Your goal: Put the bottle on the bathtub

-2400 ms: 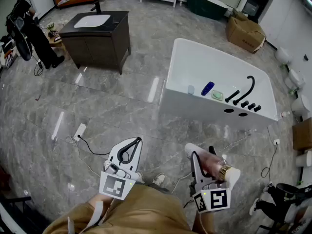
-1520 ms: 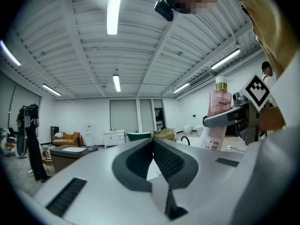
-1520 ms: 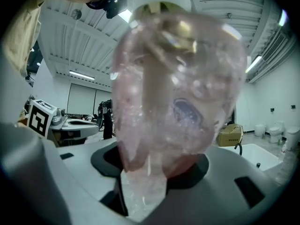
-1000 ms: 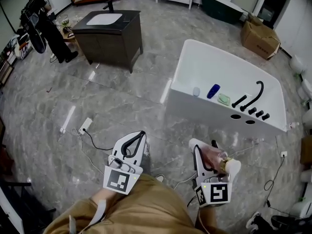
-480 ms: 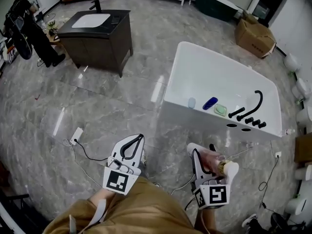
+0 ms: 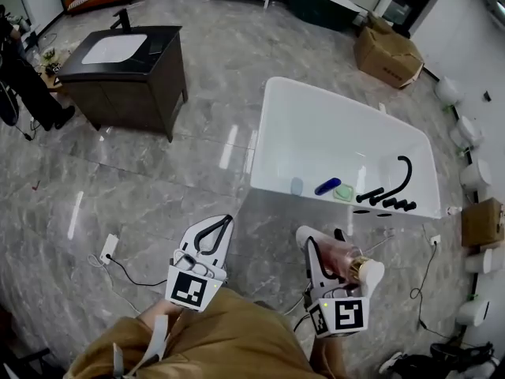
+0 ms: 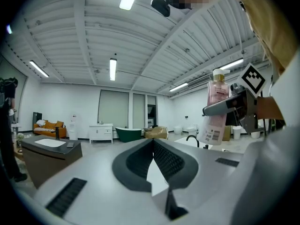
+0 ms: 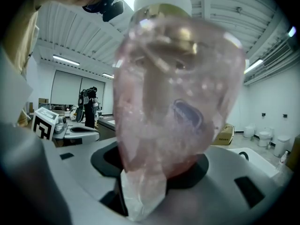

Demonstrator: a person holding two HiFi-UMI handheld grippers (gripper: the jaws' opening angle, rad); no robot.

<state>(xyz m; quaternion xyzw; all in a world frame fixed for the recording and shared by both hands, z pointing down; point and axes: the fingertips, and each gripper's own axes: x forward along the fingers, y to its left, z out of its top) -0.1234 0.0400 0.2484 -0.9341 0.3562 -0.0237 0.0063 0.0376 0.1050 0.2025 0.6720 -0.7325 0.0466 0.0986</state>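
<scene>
While the right gripper clamps the bottle between its jaws, the left gripper beside it has its jaws pressed together on nothing; the left gripper view shows the ribbed pads meeting at the tips. Seen from the right gripper view, the bottle fills nearly everything in front of the jaws: a clear pink body, a gold band at the neck, a pale cap above it and a dark oval mark on the front. From the left gripper view the same bottle stands upright off to that gripper's right, with a white barcode label low on its side. Ahead of the right gripper and well apart from it lies the white bathtub. On the tub rim nearest the grippers sit a pale blue piece, a dark blue piece and a green dish, with a black faucet just beyond them. Far ahead and to the left of the left gripper stands a dark vanity with a white basin
</scene>
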